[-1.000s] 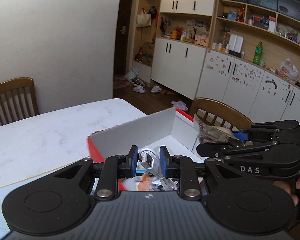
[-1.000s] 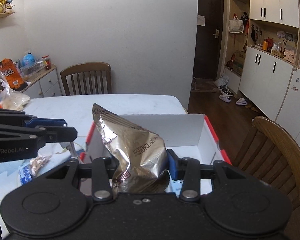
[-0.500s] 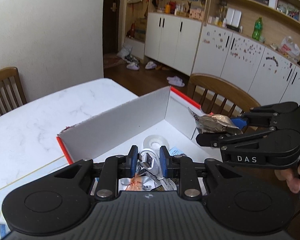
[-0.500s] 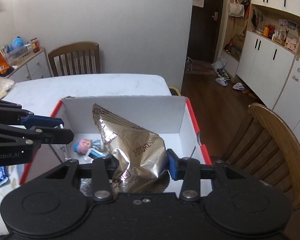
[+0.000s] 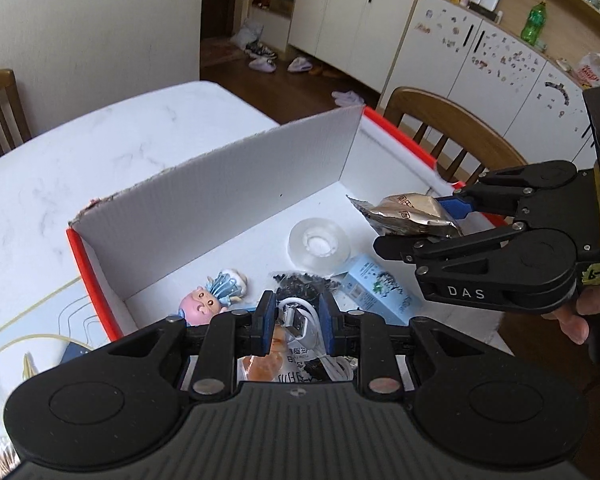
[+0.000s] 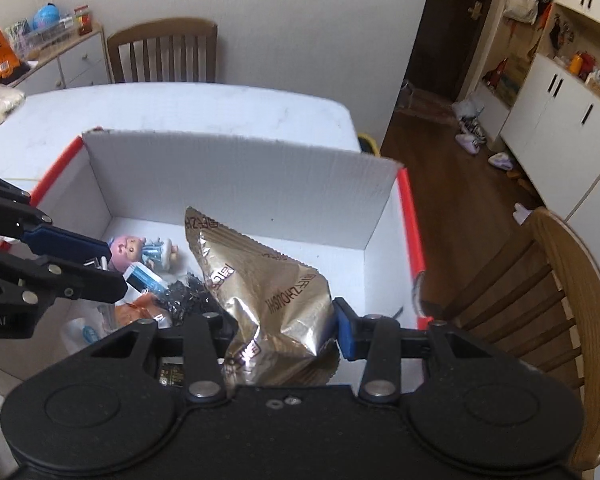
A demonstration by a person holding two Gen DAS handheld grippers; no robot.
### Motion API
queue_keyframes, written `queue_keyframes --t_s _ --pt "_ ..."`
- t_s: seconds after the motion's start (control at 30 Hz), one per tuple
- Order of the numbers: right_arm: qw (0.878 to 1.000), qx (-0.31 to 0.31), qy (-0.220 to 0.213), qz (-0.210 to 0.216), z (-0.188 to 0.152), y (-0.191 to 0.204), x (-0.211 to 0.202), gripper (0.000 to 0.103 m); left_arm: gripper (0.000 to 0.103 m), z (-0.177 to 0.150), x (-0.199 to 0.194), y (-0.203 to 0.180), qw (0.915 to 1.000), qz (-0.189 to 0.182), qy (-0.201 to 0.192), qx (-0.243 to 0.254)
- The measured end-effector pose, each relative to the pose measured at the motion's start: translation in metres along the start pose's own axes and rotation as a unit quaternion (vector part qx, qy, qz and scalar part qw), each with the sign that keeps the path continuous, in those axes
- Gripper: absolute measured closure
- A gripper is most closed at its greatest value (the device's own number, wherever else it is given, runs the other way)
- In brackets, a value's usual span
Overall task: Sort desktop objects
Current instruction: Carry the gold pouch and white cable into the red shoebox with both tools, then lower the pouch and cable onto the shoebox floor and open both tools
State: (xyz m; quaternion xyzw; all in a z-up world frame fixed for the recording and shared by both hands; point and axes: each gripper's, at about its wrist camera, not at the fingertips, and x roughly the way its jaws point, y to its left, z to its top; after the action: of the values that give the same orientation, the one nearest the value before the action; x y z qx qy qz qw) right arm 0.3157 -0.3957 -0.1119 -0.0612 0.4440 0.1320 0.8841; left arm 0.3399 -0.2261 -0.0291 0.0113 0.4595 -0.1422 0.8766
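Note:
A white cardboard box with red outer sides stands open on the table. My left gripper hangs over the box's near side, shut on a white USB cable. My right gripper is shut on a gold snack packet, held above the box's right part. Inside the box lie a pink-faced doll, a clear tape roll, a light blue carton, a black pile and an orange packet.
The white marble table stretches behind the box. A wooden chair stands close to the box's right side, another chair at the far end. A person's hand grips the right tool.
Both grippers have tipped downward and come in over the box, so its floor and contents now show. Each grip is unchanged.

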Motion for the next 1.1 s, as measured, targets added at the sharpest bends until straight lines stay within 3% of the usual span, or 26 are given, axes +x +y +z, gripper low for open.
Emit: queue_keyframes --t_s 0.4,0.67,0.97,1.1 --pt "0.995 -0.078 0.058 -0.012 0.017 0.011 0.037 0.061 0.081 0.001 0.022 0.011 0.9991 0.013 0.029 -0.030" --pt "0.993 -0.089 0.078 -0.012 0.019 0.013 0.046 0.059 0.081 0.000 0.031 0.017 0.9984 0.019 0.042 -0.032" --pt "0.994 -0.086 0.069 -0.003 0.021 0.011 0.038 0.039 0.081 0.000 0.040 0.014 0.9977 0.018 0.063 -0.019" --pt "0.995 -0.082 0.057 0.002 0.021 0.007 0.029 0.039 0.081 0.001 0.041 0.012 0.9971 0.017 0.073 -0.013"
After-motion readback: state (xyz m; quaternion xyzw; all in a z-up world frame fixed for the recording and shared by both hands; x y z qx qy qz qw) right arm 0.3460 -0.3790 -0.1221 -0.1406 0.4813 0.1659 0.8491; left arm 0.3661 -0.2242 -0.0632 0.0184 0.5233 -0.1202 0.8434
